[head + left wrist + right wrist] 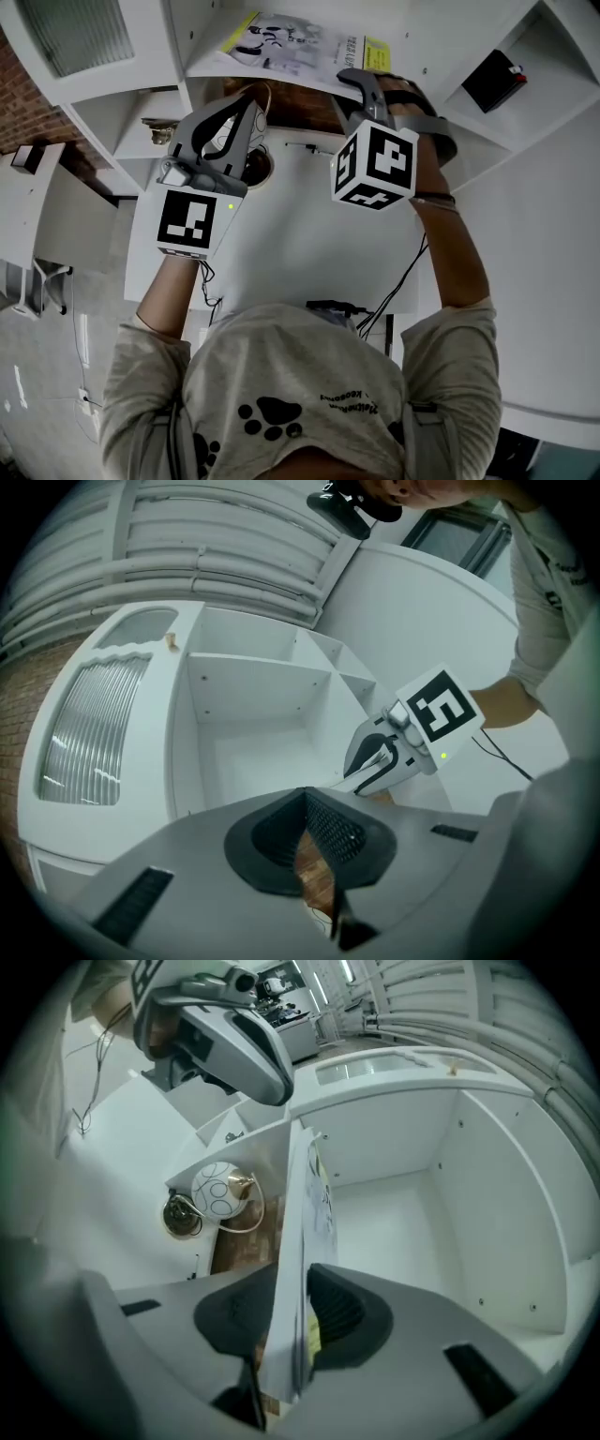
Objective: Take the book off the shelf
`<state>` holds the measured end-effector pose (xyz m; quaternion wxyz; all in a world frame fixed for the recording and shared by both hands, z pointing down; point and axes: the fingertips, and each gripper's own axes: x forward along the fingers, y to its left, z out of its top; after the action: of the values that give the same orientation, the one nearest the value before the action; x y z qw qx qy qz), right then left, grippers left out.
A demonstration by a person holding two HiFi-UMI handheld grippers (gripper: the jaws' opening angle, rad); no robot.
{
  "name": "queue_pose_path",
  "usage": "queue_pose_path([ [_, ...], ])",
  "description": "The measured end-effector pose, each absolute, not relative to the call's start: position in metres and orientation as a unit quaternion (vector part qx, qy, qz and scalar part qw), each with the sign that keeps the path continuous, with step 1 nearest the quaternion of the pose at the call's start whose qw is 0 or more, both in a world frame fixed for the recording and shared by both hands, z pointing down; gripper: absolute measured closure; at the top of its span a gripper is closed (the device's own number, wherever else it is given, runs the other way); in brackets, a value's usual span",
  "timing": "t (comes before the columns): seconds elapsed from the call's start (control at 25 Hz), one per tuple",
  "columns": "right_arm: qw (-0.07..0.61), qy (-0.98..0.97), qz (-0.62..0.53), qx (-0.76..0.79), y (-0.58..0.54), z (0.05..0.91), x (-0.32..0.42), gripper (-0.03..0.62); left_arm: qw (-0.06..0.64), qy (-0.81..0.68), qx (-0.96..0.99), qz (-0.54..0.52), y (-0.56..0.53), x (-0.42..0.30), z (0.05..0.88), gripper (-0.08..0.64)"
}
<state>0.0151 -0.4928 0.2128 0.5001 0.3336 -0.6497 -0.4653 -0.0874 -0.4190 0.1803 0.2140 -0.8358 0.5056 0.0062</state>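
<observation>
A thin white book (281,42) with a drawn cover and yellow patches lies in a compartment of the white shelf unit (202,37), at the top of the head view. My right gripper (353,82) reaches to the book's near edge and is shut on it. In the right gripper view the book (305,1213) stands edge-on between the two dark pads (342,1312), which press on both sides. My left gripper (253,111) hovers to the left of the book, apart from it. Its jaws are shut with nothing between them (314,855).
A round white ornament on a gold wire (217,1192) and a brass piece (180,1215) sit below the book's compartment. A black box (494,80) lies in a compartment at the right. The white desk (309,244) is under both hands, with a cable (403,277) on it.
</observation>
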Motion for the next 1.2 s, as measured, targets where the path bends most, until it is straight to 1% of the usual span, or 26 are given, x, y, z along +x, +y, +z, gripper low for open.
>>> queue_pose_path([
  [0.08, 0.499, -0.650, -0.469, 0.330, -0.483, 0.209, 0.015, 0.490, 0.238, 0.505, -0.830, -0.011, -0.416, -0.086, 0.176, 0.551],
  [0.12, 0.497, -0.651, -0.471, 0.329, -0.480, 0.208, 0.015, 0.493, 0.261, 0.502, -0.824, -0.032, -0.416, -0.083, 0.175, 0.551],
  [0.28, 0.488, -0.651, -0.482, 0.326, -0.471, 0.201, 0.016, 0.503, 0.393, 0.484, -0.767, -0.154, -0.421, -0.064, 0.180, 0.545],
  [0.32, 0.486, -0.652, -0.483, 0.324, -0.469, 0.200, 0.016, 0.503, 0.426, 0.479, -0.745, -0.184, -0.423, -0.060, 0.181, 0.519],
  [0.36, 0.485, -0.654, -0.485, 0.320, -0.466, 0.199, 0.017, 0.503, 0.455, 0.472, -0.725, -0.211, -0.425, -0.057, 0.182, 0.427],
  [0.4, 0.484, -0.655, -0.487, 0.315, -0.463, 0.198, 0.017, 0.503, 0.479, 0.464, -0.706, -0.237, -0.428, -0.054, 0.183, 0.363],
  [0.52, 0.480, -0.658, -0.495, 0.304, -0.454, 0.196, 0.019, 0.503, 0.529, 0.450, -0.647, -0.314, -0.441, -0.050, 0.187, 0.325],
  [0.6, 0.476, -0.659, -0.499, 0.300, -0.448, 0.197, 0.022, 0.503, 0.554, 0.442, -0.603, -0.368, -0.451, -0.050, 0.193, 0.291],
  [0.68, 0.474, -0.660, -0.503, 0.295, -0.442, 0.199, 0.025, 0.503, 0.570, 0.436, -0.568, -0.403, -0.460, -0.050, 0.196, 0.278],
  [0.96, 0.466, -0.666, -0.511, 0.279, -0.431, 0.200, 0.031, 0.505, 0.568, 0.422, -0.560, -0.432, -0.477, -0.038, 0.201, 0.287],
  [1.0, 0.463, -0.668, -0.511, 0.280, -0.430, 0.200, 0.032, 0.505, 0.571, 0.423, -0.556, -0.432, -0.477, -0.036, 0.201, 0.352],
  [1.04, 0.461, -0.671, -0.509, 0.280, -0.430, 0.200, 0.032, 0.505, 0.574, 0.426, -0.552, -0.430, -0.477, -0.034, 0.200, 0.461],
  [1.08, 0.458, -0.674, -0.508, 0.281, -0.430, 0.200, 0.032, 0.504, 0.574, 0.428, -0.551, -0.429, -0.477, -0.034, 0.199, 0.472],
  [1.16, 0.451, -0.681, -0.502, 0.283, -0.430, 0.202, 0.033, 0.492, 0.559, 0.430, -0.560, -0.435, -0.477, -0.034, 0.200, 0.474],
  [1.2, 0.451, -0.682, -0.500, 0.286, -0.432, 0.203, 0.033, 0.463, 0.550, 0.430, -0.568, -0.437, -0.476, -0.034, 0.201, 0.474],
])
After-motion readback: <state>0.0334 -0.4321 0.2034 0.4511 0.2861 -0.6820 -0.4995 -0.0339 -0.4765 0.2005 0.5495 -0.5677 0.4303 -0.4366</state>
